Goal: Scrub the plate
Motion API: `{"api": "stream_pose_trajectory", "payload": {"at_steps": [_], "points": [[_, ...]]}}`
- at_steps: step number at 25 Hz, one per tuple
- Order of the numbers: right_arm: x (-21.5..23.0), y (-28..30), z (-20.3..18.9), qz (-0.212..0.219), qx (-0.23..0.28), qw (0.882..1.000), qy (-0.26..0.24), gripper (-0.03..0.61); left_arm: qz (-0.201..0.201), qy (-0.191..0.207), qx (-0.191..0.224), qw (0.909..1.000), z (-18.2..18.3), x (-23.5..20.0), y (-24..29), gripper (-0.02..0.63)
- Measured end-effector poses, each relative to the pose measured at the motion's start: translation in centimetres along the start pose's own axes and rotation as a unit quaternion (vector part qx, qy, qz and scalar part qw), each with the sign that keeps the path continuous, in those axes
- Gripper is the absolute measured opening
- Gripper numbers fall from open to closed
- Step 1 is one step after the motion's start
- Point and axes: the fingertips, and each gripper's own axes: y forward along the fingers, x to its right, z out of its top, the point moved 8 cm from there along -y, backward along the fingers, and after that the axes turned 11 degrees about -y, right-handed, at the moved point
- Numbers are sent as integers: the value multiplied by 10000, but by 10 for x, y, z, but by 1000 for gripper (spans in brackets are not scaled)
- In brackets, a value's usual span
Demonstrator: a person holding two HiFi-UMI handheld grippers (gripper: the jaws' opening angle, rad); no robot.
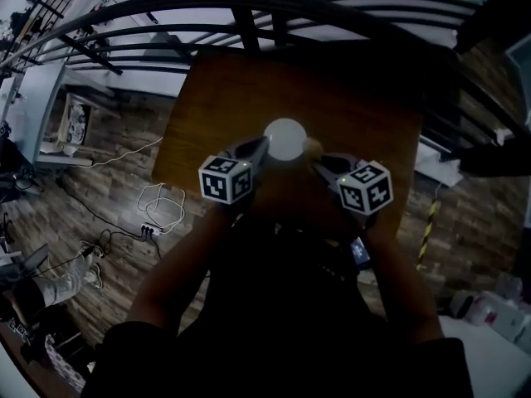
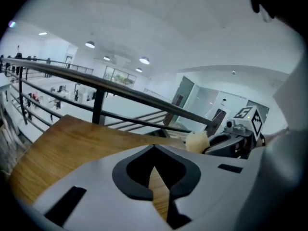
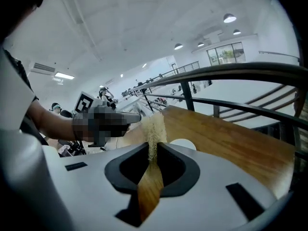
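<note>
1. Head view: white plate (image 1: pixel 284 138) lies flat on wooden table (image 1: pixel 348 81), approx mid-table, just ahead of both claws & between their tips.
2. L gripper (image 1: pixel 260 148): tip overlaps plate's L rim in head view. Touching or hovering above it, can't tell. Its own view shows jaws together w/ only a sliver of tabletop in the slit, so nothing held. Plate doesn't show in that view.
3. R gripper (image 1: pixel 320 162): jaws clamped on a pale yellow fibrous sponge (image 1: pixel 313 147). Sponge sticks out past the tips, long axis roughly in line w/ the jaws.
4. Key relation: from R gripper, plate lies ahead & a bit to the L in head view. R gripper view shows a patch of white plate just past the jaw tips, beside the sponge. Sponge sits at plate's R rim, apparently not on its face yet. Plate's round, so no long axis to line up w/.
5. Nearer hand: both abt equally close. Judgement: R brings sponge across & down onto plate face. L would need to open to grip the rim, else plate may skid on the wood.
6. Writing: none readable. Only b/w square markers on each gripper's cube (image 1: pixel 226 179). No brand or label seen on plate or sponge.
</note>
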Motion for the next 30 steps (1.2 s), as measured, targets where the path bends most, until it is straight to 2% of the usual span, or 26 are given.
{"api": "stream_pose_trajectory", "payload": {"at_steps": [3, 6, 10, 14, 25, 30], "points": [[-13, -16, 5, -24, 268, 9995, -179, 55, -142, 434, 320, 9984, 6, 31, -33, 9], [-26, -29, 10, -107, 484, 9985, -211, 55, -258, 700, 536, 9958, 13, 54, -57, 11], [-54, -37, 16, -192, 631, 9974, -286, 55, -529, 584, 629, 9949, 11, 66, -79, 11], [-91, -44, 16, -328, 785, 9958, -340, 54, -716, 568, 571, 9942, -11, 73, -103, 9], [-275, -59, -16, -712, 1386, 9869, -414, 54, -837, 972, 753, 9889, -101, 81, -263, 9], [-351, -66, -34, -836, 1627, 9823, -404, 54, -887, 559, 817, 9911, -136, 75, -324, 9]]}}
